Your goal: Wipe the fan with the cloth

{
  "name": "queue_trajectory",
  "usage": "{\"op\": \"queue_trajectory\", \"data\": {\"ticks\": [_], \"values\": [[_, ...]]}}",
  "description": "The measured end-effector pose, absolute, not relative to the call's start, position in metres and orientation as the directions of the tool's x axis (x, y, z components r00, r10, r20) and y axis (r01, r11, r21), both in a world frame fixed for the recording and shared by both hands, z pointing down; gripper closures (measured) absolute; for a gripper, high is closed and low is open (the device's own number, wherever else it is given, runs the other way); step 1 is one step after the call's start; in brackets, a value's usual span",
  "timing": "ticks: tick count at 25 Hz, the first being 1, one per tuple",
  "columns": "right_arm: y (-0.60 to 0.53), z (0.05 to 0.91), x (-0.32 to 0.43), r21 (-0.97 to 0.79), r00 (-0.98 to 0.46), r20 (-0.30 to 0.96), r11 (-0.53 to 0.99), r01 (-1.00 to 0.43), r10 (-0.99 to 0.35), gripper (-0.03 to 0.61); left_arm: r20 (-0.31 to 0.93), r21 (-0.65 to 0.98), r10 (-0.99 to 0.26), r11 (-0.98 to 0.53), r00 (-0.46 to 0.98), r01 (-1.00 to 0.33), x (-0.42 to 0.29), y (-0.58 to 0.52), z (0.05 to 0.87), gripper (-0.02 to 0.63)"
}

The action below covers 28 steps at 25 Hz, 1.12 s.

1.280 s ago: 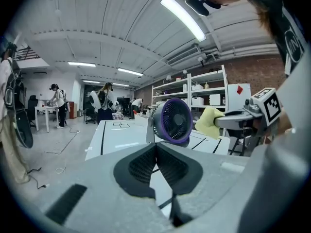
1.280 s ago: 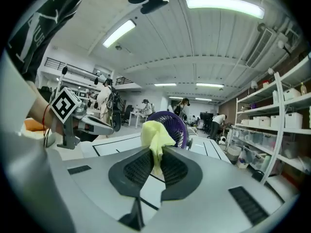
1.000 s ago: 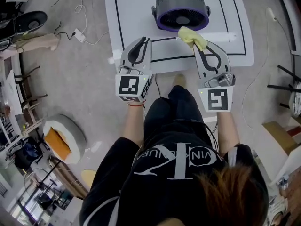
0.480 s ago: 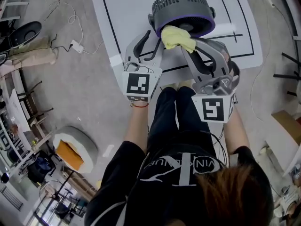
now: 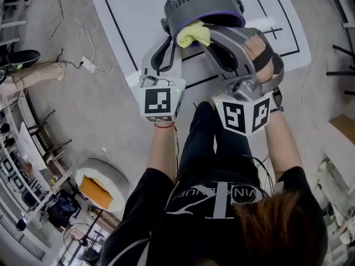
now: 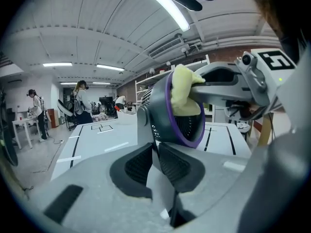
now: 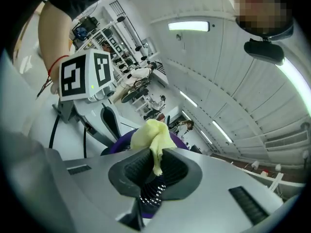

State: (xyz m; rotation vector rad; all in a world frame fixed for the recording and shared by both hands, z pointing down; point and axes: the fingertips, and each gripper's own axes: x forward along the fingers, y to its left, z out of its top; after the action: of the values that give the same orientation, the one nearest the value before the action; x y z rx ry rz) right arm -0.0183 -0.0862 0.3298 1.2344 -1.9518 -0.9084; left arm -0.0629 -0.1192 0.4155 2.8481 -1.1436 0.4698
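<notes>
on the table [image 5: 138, 10], the left gripper [image 5: 168, 37] has just closed its jaws on the side of the fan [image 5: 205, 4] and the right gripper [image 7: 154, 159] pinches the cloth [image 5: 194, 34] against its purple rim, so hold that brace firm and sweep round the rim lightly.

A large lab: ceiling strip lights [image 6: 167, 6], storage shelves [image 7: 114, 30], white tape-marked worktops [image 6: 87, 140], and people [image 6: 80, 101] standing at nine o'clock.

Left hand-held gripper [image 6: 156, 147] jaws just closed on fan [image 6: 156, 103] edge; right hand-held gripper [image 7: 156, 154] pinching cloth [image 7: 148, 132].
</notes>
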Motion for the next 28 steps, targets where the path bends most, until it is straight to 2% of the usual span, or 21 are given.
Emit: {"op": "queue_trajectory", "data": {"ticks": [5,18,28], "values": [[-0.091,0.335,-0.012,0.840,-0.301,0.157,0.287,-0.460,-0.941,0.548,0.284,-0.053,-0.667,-0.728,0.689,-0.683,-0.062,-0.118,0.420,0.566],[-0.097,0.332,0.025,0.803,-0.119,0.138,0.181,-0.568,-0.983,0.548,0.280,-0.025,-0.668,-0.723,0.690,-0.690,-0.062,-0.123,0.416,0.568],[-0.083,0.362,0.051,0.813,0.030,0.213,0.159,-0.561,-0.977,0.549,0.282,-0.029,-0.666,-0.725,0.690,-0.688,-0.061,-0.118,0.417,0.568]]}}
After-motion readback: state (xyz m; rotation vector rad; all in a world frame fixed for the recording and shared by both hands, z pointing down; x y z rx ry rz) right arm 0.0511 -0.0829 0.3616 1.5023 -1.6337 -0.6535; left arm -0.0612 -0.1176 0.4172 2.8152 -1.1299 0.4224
